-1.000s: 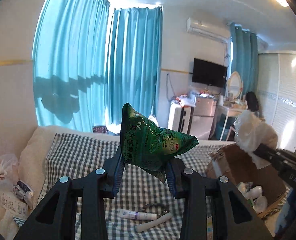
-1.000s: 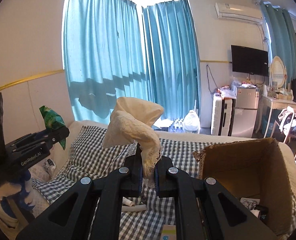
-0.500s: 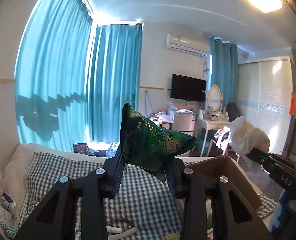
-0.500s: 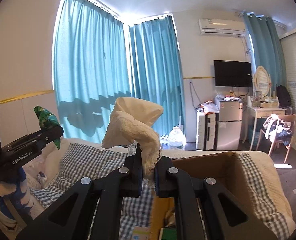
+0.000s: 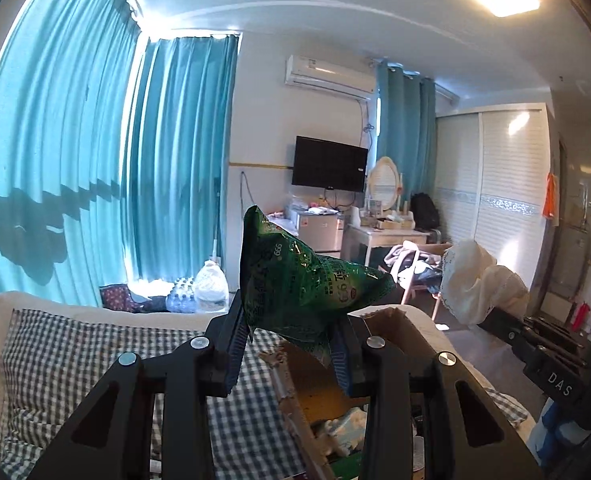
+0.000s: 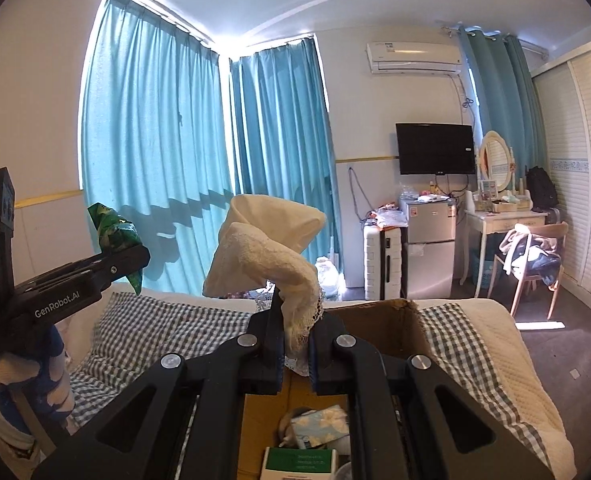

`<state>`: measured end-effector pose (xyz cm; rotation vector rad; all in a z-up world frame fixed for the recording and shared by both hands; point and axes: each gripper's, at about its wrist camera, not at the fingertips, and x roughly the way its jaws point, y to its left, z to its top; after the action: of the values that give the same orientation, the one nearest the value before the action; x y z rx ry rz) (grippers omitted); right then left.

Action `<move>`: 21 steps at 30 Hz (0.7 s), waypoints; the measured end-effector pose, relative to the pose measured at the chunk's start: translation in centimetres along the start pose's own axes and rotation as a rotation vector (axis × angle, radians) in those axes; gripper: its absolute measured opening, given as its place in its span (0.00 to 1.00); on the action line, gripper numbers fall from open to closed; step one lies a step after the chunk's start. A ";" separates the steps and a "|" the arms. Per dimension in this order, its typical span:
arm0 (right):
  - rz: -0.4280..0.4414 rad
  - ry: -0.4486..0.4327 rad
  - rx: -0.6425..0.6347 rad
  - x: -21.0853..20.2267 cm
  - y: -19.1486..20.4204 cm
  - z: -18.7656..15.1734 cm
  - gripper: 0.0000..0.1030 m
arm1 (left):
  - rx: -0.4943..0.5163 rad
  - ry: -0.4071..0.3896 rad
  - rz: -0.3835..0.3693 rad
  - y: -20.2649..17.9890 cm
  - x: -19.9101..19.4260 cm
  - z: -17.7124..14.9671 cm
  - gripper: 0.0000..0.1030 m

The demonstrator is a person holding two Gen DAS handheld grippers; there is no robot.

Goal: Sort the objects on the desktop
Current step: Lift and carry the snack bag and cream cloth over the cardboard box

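Left gripper (image 5: 291,340) is clamping a green foil packet (image 5: 299,288), fingers partly closed on it, holding it above the cardboard box (image 5: 399,320) on the checked bedspread (image 5: 75,352). Right gripper (image 6: 297,340) is pinching a cream lace cloth (image 6: 267,248), fingers nearly closed, also above the box.

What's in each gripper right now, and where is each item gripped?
Left gripper pinches the green foil packet by its lower end. Right gripper clamps the cream lace-edged cloth by its lower lace edge.
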<state>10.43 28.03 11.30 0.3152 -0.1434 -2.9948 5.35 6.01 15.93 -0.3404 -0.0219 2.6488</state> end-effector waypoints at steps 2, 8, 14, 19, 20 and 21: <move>-0.010 0.000 0.008 0.0 -0.8 -0.1 0.08 | 0.011 0.006 -0.011 -0.9 0.8 -0.3 0.36; -0.049 0.034 0.026 0.9 -3.0 -1.2 0.08 | 0.031 0.065 -0.068 -3.5 4.2 -1.7 0.36; -0.063 0.113 0.045 3.1 -4.9 -3.1 0.08 | 0.081 0.141 -0.113 -6.3 8.2 -4.1 0.36; -0.063 0.188 0.057 5.1 -6.3 -4.8 0.08 | 0.116 0.225 -0.147 -8.2 11.3 -6.8 0.36; -0.063 0.203 0.057 5.4 -6.5 -5.2 0.08 | 0.123 0.245 -0.154 -8.6 11.9 -7.5 0.36; -0.068 0.218 0.059 5.8 -6.8 -5.6 0.08 | 0.131 0.263 -0.162 -9.0 12.5 -8.0 0.36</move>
<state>5.25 33.47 3.95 0.6620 -0.2026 -3.0004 0.57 19.32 5.85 -0.6123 0.1995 2.4126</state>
